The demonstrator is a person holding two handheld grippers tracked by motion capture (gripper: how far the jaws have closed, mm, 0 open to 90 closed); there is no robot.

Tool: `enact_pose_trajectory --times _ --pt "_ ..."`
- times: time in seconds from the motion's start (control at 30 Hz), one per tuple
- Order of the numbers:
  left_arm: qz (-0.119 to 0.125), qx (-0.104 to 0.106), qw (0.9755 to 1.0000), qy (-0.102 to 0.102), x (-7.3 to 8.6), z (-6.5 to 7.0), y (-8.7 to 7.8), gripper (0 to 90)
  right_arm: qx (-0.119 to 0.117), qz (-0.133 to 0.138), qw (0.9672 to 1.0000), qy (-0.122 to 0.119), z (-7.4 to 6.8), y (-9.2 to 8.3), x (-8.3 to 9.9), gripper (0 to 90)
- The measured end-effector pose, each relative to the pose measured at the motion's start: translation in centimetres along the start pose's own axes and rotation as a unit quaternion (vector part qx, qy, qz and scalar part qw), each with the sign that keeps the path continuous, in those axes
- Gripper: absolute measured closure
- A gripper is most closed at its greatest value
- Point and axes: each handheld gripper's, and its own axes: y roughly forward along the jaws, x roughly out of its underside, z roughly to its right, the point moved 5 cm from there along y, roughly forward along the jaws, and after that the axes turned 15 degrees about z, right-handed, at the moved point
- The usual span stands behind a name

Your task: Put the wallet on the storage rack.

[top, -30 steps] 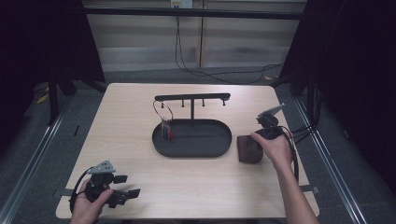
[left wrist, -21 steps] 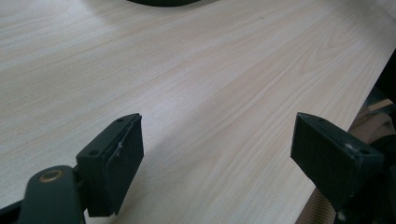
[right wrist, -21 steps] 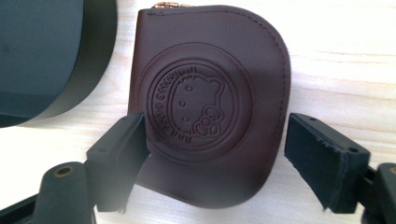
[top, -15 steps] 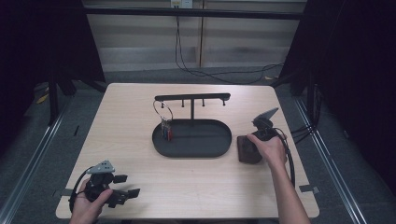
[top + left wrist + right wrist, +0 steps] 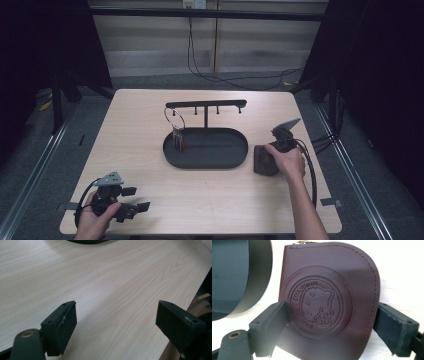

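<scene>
nearest, at the front left corner of a pale wooden table [image 5: 150,125], the left gripper [image 5: 131,199] is held low in a hand, its jaws spread wide over bare wood with nothing between them. farther along on the right, the right gripper [image 5: 332,327] has its jaws open on either side of a dark brown leather pouch [image 5: 329,300] – embossed with a cartoon cat face – lying flat just beside a black oval tray [image 5: 205,161]. beyond that, a key ring [image 5: 175,127] hangs from the tray's t-shaped stand [image 5: 206,105].
</scene>
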Motion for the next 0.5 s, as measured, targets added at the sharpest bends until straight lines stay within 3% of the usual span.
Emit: enact_pose_trajectory --times 0.17,0.27,0.43,0.5 --pt "0.001 -0.001 1.0000 0.000 -0.01 -0.05 -0.07 17.1 -0.004 0.003 1.0000 -0.001 -0.07 -0.12 -0.03 20.7" --pt "0.002 -0.002 1.0000 0.000 -0.02 -0.05 -0.10 17.1 0.001 0.018 0.9998 0.006 0.08 -0.49 -0.34 29.8" --pt "0.007 -0.003 1.0000 0.001 -0.18 -0.02 -0.24 17.1 0.000 0.020 0.9998 0.008 0.25 -0.49 -0.33 30.7" --pt "0.004 -0.003 1.0000 0.001 -0.12 -0.08 -0.26 17.1 0.005 0.033 0.9994 0.006 0.30 -0.96 -0.61 43.1"
